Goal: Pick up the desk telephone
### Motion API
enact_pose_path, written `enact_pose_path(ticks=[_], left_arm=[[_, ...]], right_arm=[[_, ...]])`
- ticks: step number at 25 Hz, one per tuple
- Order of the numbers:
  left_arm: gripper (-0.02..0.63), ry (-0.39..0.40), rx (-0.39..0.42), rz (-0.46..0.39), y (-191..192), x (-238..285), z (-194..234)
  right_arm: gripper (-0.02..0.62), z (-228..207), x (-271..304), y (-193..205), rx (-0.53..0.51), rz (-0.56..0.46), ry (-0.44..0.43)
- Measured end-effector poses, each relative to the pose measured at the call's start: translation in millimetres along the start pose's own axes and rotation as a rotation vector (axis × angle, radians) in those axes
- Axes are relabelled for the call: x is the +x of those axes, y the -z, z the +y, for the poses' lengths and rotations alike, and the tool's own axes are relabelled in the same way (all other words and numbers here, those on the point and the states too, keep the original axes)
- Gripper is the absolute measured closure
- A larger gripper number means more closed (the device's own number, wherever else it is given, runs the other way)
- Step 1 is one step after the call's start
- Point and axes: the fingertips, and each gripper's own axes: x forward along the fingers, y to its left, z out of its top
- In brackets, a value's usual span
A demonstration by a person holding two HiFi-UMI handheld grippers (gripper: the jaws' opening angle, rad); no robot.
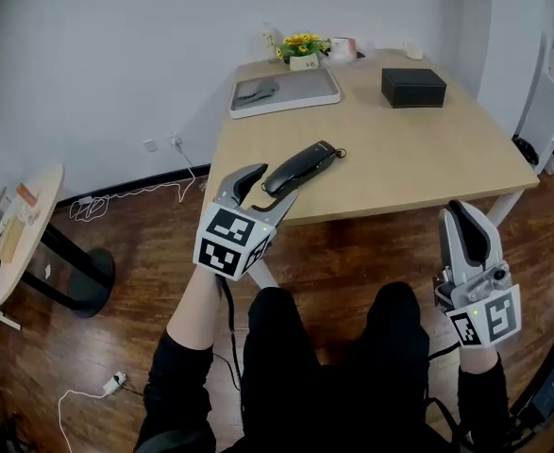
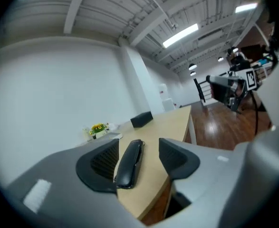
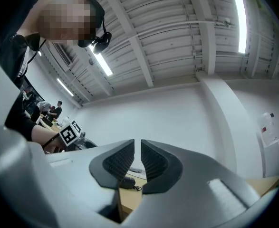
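L gripper (image 1: 269,187) reaching fwd, tipped slightly down, jaws apart — R gripper (image 1: 465,213) held low, angled up, jaws nearly together.

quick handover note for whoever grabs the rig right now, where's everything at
Left gripper: fingers apart, lined up on the near end of the telephone handset, not gripping it.
Right gripper: fingers almost together, nothing between them, held in front of the table, clear of it.
The handset lies flat near the table's front left edge.
Done: the left gripper is at the handset, nothing more.
Left to do: ease in around the handset, close on it and lift.
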Motion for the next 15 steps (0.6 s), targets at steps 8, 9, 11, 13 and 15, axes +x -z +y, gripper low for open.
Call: enact_pose_path(ticks=[8, 9, 11, 13, 15], left_arm=[[0.285, 0.264, 0.085, 0.506, 76, 113, 22], [0.285, 0.300, 0.073, 0.542, 81, 119, 20], [0.285, 0.350, 0.066, 0.593, 90, 124, 15], [0.285, 0.386, 0.071, 0.628, 96, 128, 10], [0.287, 0.408, 0.064, 0.651, 100, 133, 7]], right_arm=[[0.551, -31, 48, 51, 0.051, 0.044, -0.069], [0.552, -33, 50, 54, 0.059, 0.047, -0.073], [0.552, -34, 50, 60, 0.076, 0.056, -0.070], [0.554, -37, 47, 67, 0.097, 0.067, -0.058], [0.555, -42, 45, 73, 0.112, 0.080, -0.045]])
